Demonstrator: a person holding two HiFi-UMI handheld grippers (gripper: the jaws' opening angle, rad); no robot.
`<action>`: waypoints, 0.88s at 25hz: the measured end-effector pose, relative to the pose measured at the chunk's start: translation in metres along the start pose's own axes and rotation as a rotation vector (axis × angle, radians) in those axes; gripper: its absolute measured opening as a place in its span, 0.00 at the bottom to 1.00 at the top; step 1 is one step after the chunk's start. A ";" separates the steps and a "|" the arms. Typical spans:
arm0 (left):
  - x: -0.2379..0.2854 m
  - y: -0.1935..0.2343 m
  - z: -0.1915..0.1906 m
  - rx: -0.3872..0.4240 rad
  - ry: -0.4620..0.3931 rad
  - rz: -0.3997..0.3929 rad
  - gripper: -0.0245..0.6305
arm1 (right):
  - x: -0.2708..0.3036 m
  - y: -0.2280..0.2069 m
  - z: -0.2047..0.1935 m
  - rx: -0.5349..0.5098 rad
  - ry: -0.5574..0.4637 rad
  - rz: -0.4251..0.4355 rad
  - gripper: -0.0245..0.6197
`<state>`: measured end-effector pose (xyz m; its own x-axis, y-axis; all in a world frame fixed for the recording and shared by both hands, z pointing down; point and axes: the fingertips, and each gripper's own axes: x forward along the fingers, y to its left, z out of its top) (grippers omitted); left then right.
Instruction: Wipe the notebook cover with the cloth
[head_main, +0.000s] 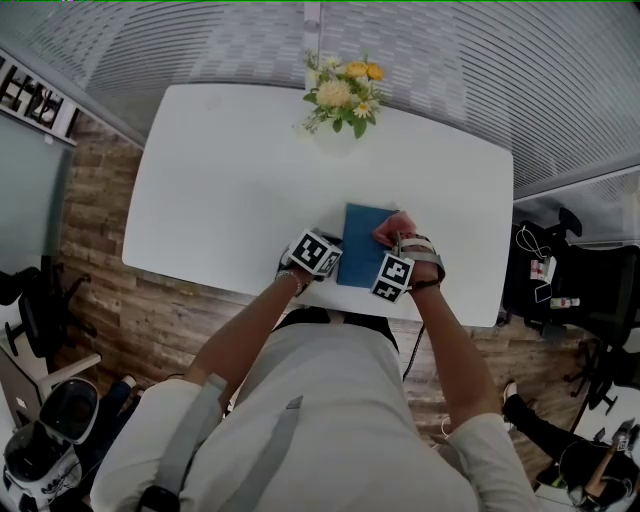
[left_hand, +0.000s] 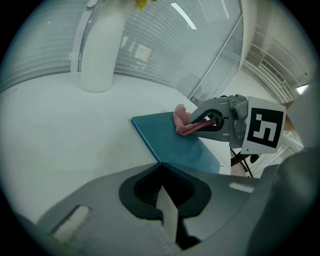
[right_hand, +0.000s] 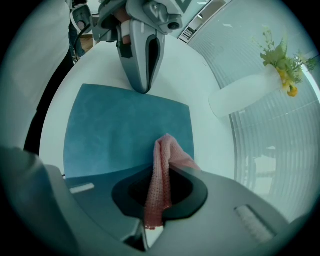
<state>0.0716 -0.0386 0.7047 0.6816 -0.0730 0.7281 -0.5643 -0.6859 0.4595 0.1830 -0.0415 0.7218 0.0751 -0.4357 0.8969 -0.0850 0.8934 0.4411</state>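
The blue notebook (head_main: 358, 238) lies flat by the near edge of the table (head_main: 220, 190), right of centre. The pink cloth (right_hand: 162, 150) rests on its cover, pinched in the clenched right gripper (right_hand: 165, 174). The left gripper (left_hand: 161, 172), jaws together on nothing, touches the notebook's left edge. A vase (head_main: 338, 137) of flowers stands at the far edge.

Overhead head view; two low opposed gripper views, notebook (head_main: 358, 240) in all.
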 end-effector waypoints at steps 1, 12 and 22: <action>0.000 0.000 0.000 0.000 0.000 0.000 0.03 | 0.000 0.001 0.000 0.000 0.000 0.000 0.04; 0.001 0.000 0.000 0.001 -0.001 -0.001 0.03 | -0.004 0.009 0.000 0.004 -0.011 0.006 0.04; 0.001 0.000 0.000 0.000 0.000 0.001 0.03 | -0.007 0.015 0.001 0.006 -0.021 0.011 0.04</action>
<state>0.0724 -0.0385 0.7056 0.6810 -0.0733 0.7286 -0.5646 -0.6862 0.4587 0.1804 -0.0247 0.7222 0.0536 -0.4280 0.9022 -0.0914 0.8976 0.4313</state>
